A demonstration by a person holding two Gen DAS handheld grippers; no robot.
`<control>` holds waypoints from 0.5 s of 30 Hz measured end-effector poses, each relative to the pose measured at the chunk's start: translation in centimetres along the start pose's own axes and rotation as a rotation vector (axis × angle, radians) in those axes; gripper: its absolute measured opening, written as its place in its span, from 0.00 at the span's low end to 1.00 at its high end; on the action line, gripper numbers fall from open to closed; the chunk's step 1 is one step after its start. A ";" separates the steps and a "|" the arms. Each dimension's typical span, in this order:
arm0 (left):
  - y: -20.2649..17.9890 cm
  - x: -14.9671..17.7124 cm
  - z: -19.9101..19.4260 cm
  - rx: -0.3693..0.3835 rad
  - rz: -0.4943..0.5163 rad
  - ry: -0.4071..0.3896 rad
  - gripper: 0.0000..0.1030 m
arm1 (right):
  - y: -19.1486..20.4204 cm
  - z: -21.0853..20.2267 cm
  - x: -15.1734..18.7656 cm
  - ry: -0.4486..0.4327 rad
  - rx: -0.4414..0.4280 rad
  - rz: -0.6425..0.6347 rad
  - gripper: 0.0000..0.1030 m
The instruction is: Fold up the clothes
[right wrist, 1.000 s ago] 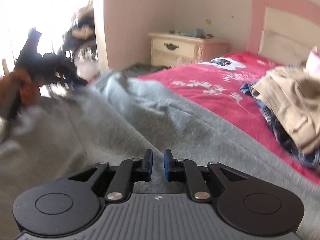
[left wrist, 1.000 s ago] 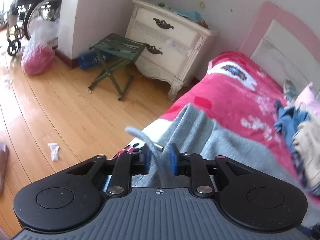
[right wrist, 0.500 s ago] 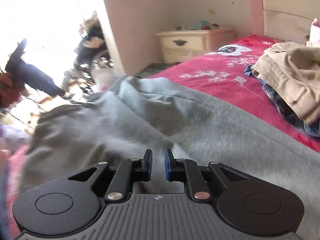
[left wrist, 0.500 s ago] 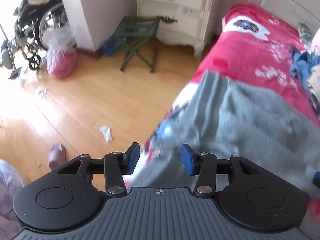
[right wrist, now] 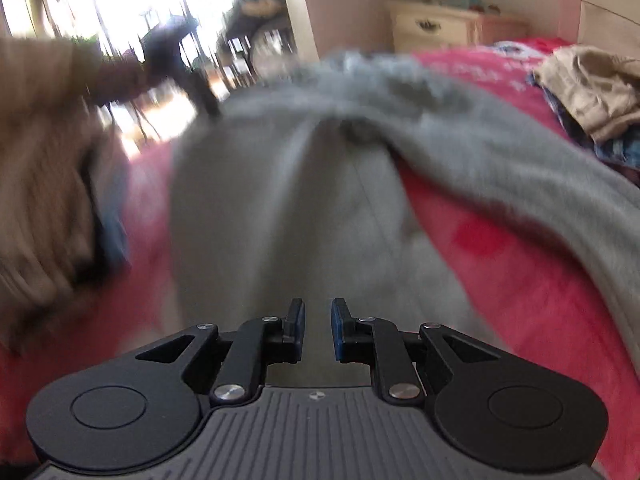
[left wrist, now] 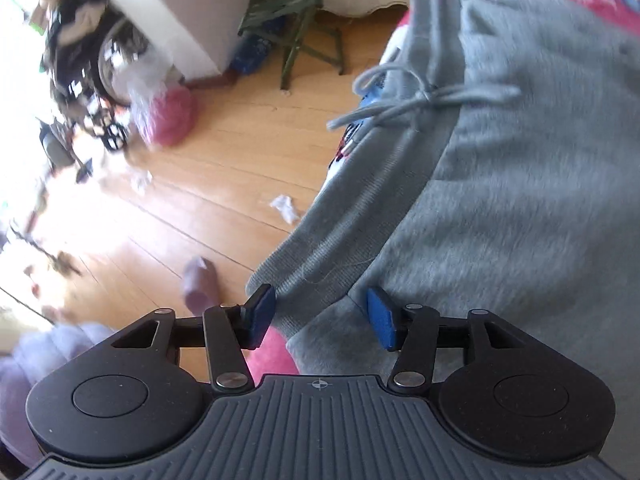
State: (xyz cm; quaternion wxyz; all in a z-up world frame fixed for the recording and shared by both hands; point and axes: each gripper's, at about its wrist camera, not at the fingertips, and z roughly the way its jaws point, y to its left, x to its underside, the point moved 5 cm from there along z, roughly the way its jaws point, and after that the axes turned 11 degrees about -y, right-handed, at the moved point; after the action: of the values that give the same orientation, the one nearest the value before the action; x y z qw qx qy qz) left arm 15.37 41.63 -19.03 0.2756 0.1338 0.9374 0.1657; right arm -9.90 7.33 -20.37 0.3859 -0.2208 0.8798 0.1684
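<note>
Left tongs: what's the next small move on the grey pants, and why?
Probably ease the left tongs forward and close on the waistband of the grey pants: they stand open at its edge, gripping nothing, while the right tongs look pinched on fabric.

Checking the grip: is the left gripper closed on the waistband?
No, the left gripper is open, its fingers spread either side of the grey waistband.

— On the floor? A green folding stool (left wrist: 296, 20) beside a pink bag (left wrist: 170, 116), and crumpled paper (left wrist: 285, 207) on wooden boards (left wrist: 224, 168).

— Beyond? A cream nightstand (right wrist: 436, 26) against the wall.
</note>
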 end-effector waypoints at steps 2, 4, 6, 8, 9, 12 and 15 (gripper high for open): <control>-0.6 -0.3 0.2 -0.033 0.051 0.002 0.54 | -0.4 0.8 1.3 0.021 0.058 -0.012 0.13; -0.8 -1.0 -0.4 -0.061 0.085 -0.006 0.54 | -0.8 0.0 0.7 0.004 0.077 0.021 0.13; -0.8 -1.6 -1.3 -0.087 0.104 -0.024 0.54 | -1.7 -1.3 -0.1 -0.038 0.117 0.036 0.13; -0.7 -2.3 -2.3 -0.099 0.093 -0.053 0.54 | -2.8 -2.0 -0.7 -0.059 0.146 0.058 0.13; -0.7 -2.5 -2.7 -0.094 0.085 -0.065 0.54 | -3.3 -2.0 -0.9 -0.065 0.160 0.060 0.14; -1.8 -2.2 -2.4 -0.102 0.116 -0.069 0.54 | -3.7 -1.6 -1.3 -0.081 0.164 0.033 0.15; -2.8 -1.4 -1.1 -0.134 0.144 -0.047 0.54 | -3.8 0.2 -1.1 -0.063 0.162 -0.015 0.24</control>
State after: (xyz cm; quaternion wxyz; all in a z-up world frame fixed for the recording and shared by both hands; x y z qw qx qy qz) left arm 15.40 38.36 -18.58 0.2933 0.1861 0.9053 0.2444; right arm -7.14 4.53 -20.14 0.4313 -0.1901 0.8762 0.1004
